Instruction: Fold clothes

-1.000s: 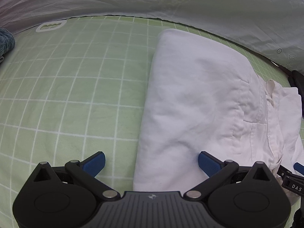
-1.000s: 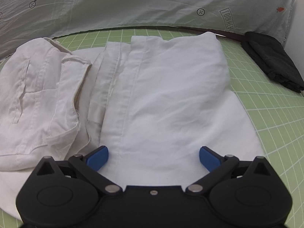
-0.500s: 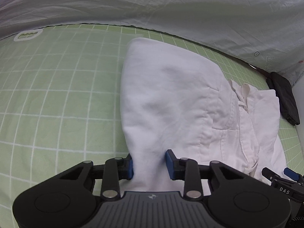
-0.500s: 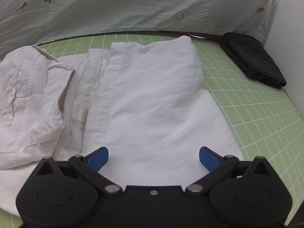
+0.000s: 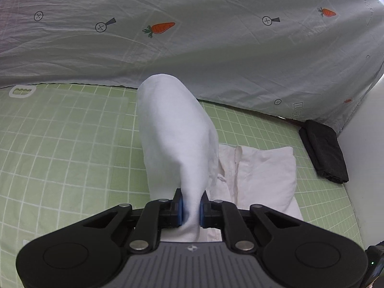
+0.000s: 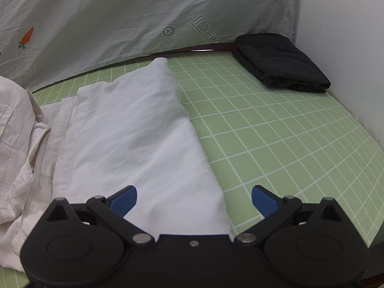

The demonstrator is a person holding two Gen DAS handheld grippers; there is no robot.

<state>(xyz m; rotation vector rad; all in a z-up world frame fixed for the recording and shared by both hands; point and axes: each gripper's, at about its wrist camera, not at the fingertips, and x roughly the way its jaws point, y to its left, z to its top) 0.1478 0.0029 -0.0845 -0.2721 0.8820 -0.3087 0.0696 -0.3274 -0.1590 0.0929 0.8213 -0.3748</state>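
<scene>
Left tool just closed pinching white garment edge; right tool gapes over open mat.

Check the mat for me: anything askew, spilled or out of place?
Nothing spilled or damaged. The white garment is uneven: the left tool has just closed on one end and holds it off the green mat, while the rest lies bunched. The right tool is open. The black folded garment lies tidy by the wall.
</scene>
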